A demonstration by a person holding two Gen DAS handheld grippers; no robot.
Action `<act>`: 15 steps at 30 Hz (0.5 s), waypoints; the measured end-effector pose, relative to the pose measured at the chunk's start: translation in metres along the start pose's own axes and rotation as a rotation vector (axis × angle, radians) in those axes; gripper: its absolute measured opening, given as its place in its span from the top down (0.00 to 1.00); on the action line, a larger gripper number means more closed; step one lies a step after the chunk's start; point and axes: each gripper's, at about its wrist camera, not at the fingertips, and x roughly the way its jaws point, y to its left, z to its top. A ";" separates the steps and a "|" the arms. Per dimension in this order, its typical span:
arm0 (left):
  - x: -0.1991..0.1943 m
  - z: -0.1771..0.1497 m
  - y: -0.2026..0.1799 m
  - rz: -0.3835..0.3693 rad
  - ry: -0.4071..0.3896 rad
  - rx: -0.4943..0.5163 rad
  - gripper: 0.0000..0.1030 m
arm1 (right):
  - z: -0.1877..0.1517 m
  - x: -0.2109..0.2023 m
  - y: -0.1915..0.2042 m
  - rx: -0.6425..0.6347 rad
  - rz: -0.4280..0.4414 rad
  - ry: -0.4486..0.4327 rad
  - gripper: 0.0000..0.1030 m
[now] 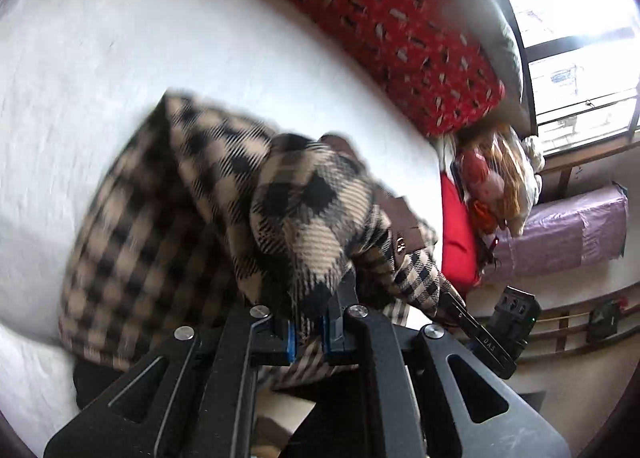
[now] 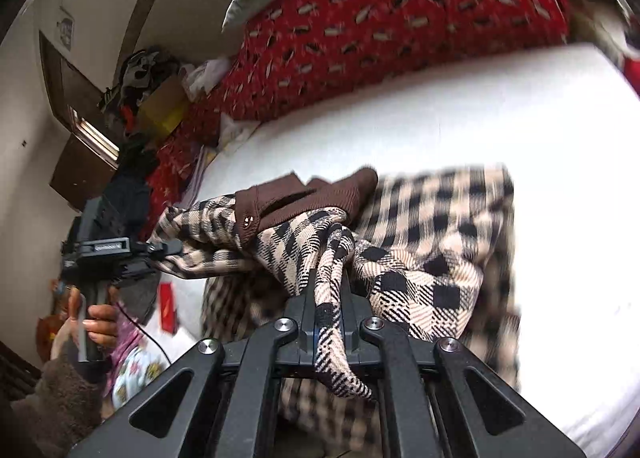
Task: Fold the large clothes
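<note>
The left gripper point(image 1: 312, 322) is clamped on a bunched edge of the checked garment point(image 1: 168, 218), beige-and-black cloth pinched tight between its blue pads; in the right wrist view the same tool point(image 2: 168, 248) shows at the garment's left end, gripped by a hand point(image 2: 96, 324) in a brown sleeve. The right gripper point(image 2: 330, 298) is likewise clamped on a twisted fold of the cloth, its jaws drawn together around it. Between the two grips the fabric hangs lifted, with the brown ribbed collar point(image 2: 304, 194) and a snap button sitting on top, just beyond both tools. The rest of the garment trails forward onto the white bed sheet point(image 2: 440, 110), toward the red patterned blanket point(image 2: 400, 10) along the bed's far edge. Its long axis seems to run away from both grippers toward that far edge, collar end nearest the tools. Both hands are about equally near; the next move likely turns on carrying the held edge over the lying part
</note>
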 end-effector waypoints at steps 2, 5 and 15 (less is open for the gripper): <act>0.005 -0.020 0.017 0.016 0.024 -0.009 0.94 | -0.024 -0.003 -0.003 0.018 0.024 0.009 0.95; 0.020 -0.038 0.050 0.029 0.078 -0.090 0.92 | -0.057 0.007 -0.019 0.062 -0.005 0.065 0.95; -0.027 -0.056 0.038 -0.041 0.011 0.017 0.79 | -0.069 -0.003 -0.019 0.092 -0.128 0.074 0.76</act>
